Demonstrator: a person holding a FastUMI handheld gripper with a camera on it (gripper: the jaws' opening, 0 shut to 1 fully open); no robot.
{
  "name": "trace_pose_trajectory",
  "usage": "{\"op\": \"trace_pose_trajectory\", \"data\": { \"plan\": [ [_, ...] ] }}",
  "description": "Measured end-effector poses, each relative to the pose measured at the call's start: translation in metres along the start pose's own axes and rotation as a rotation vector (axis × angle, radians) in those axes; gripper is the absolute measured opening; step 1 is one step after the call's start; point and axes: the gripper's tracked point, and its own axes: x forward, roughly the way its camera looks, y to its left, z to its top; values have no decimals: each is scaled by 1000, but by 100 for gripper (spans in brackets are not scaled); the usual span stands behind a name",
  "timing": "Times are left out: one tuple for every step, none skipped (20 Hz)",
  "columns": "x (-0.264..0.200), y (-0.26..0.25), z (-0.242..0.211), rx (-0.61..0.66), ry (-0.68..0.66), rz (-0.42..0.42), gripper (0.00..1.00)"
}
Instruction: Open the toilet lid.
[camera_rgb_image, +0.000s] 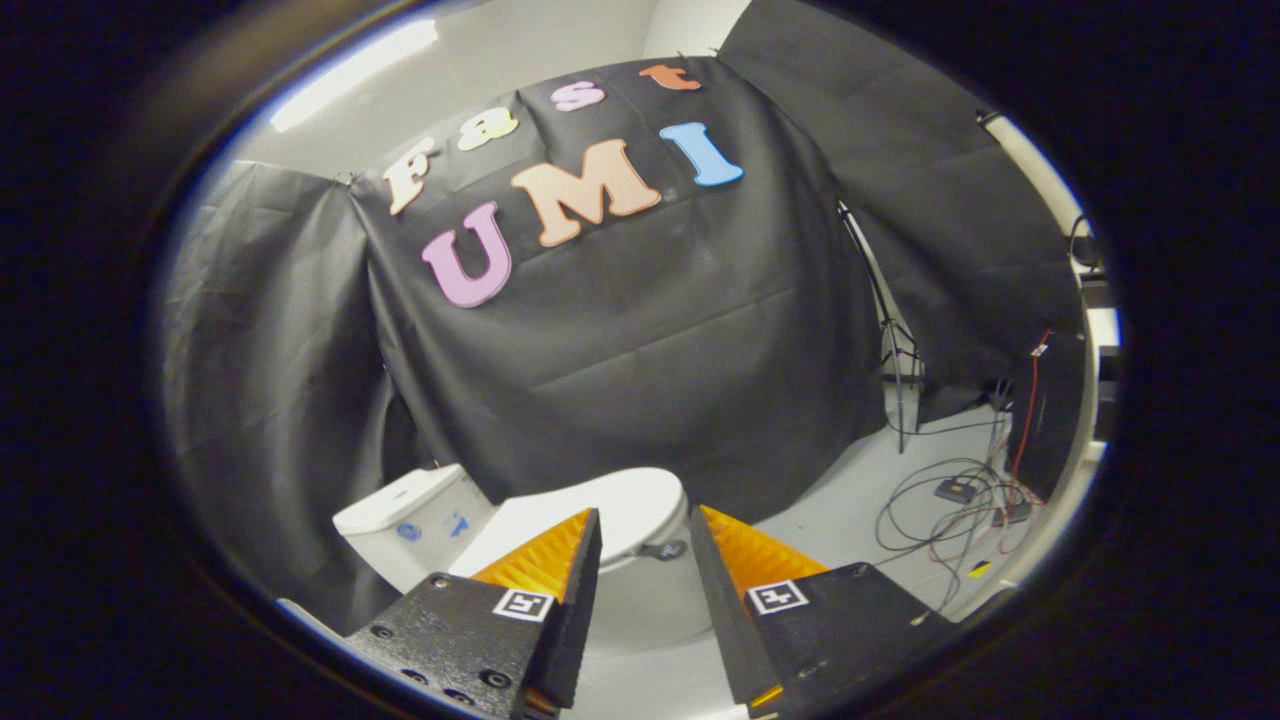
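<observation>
Gripper view: the gripper (645, 535) is held above and short of the toilet (560, 530), its two fingers spread with a clear gap between them and nothing held.

Position of the task's thing: the toilet lid (625, 505) lies just ahead of the fingertips, at about 12 o'clock from the gap and partly hidden behind the left finger (545, 560). The tank (410, 515) sits at roughly 10 o'clock from the fingertips, against the black cloth wall (620, 340).

Condition of the lid: it appears flat and down over the bowl, its rounded front edge turned toward the right finger (745, 560). No gap under the lid can be made out. A small dark fitting (665, 549) sits just under the lid's edge; what it is cannot be told.

Progress, as a judgement: nothing of the opening is done. The fingers are apart from the lid and not yet touching it. What is left is the whole job: bring a fingertip to the front edge, catch it, and swing the lid up toward the tank.

Other items noted: loose cables (955, 505) lie on the floor (850, 490) at about 3 o'clock, well apart from the toilet, beside a light stand (893, 340).
</observation>
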Motion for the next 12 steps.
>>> {"op": "trace_pose_trajectory", "data": {
  "plan": [
    [13, 7, 1, 23, -9, 14, 56],
    [26, 11, 1, 51, -18, 22, 56],
    [39, 13, -1, 91, -27, 20, 56],
    [52, 13, -5, 145, -32, 11, 56],
    [63, 11, -10, 210, -37, -4, 56],
    [74, 7, -18, 280, -38, -20, 56],
    [85, 2, -28, 350, -33, -35, 56],
    [97, -3, -42, 418, -34, -46, 56],
    [108, -10, -55, 489, -32, -60, 56],
    [117, -16, -68, 557, -28, -72, 56],
    [127, -23, -82, 628, -23, -78, 56],
    [137, -27, -92, 691, -19, -85, 56]
  ]
}}
